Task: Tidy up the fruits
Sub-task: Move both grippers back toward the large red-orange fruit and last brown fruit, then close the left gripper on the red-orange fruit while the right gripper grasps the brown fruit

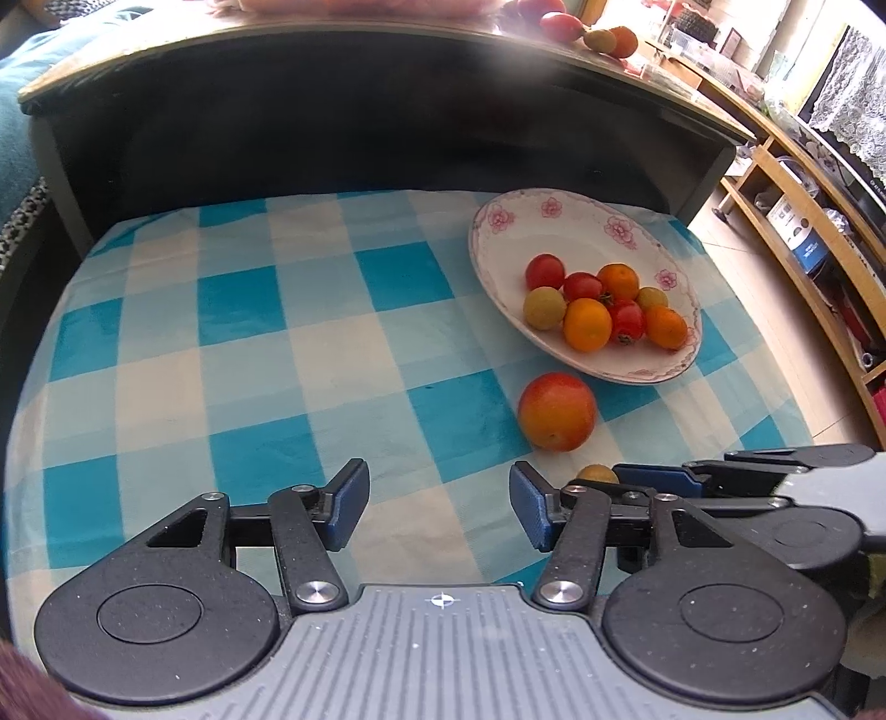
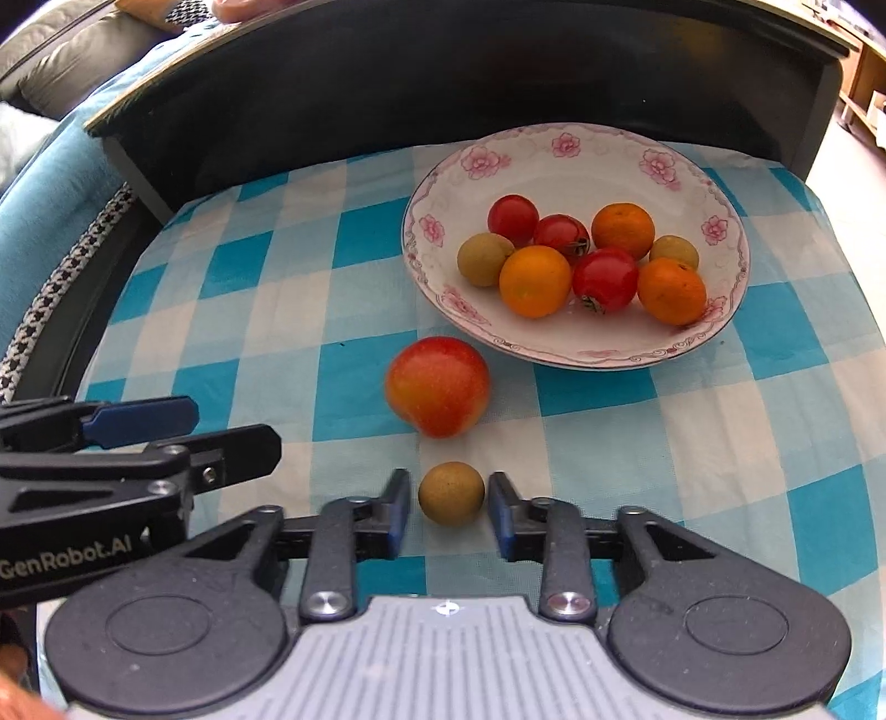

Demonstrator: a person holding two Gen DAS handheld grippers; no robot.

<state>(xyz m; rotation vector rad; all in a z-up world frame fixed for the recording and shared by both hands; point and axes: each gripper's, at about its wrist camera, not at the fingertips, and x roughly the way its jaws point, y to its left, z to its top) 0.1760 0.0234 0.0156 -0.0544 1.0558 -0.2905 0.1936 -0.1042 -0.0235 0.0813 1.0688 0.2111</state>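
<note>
A white floral plate [image 2: 559, 160] holds several small fruits: red tomatoes, orange tangerines and tan longans. It also shows in the left wrist view [image 1: 498, 243]. A large red-orange fruit [image 2: 437, 386] lies on the checked cloth in front of the plate, also in the left wrist view [image 1: 556, 411]. A small tan longan [image 2: 450, 493] sits on the cloth between the open fingers of my right gripper [image 2: 449, 512]; small gaps show on both sides. Its top peeks out in the left wrist view [image 1: 597, 474]. My left gripper [image 1: 438, 507] is open and empty above the cloth.
The blue-and-white checked cloth [image 1: 249, 332] covers a low table. A dark shelf wall [image 1: 360, 122] rises behind it, with more fruit [image 1: 609, 39] on its top. Wooden shelving [image 1: 803, 210] stands at the right. The left gripper's side [image 2: 111, 459] lies close left of my right gripper.
</note>
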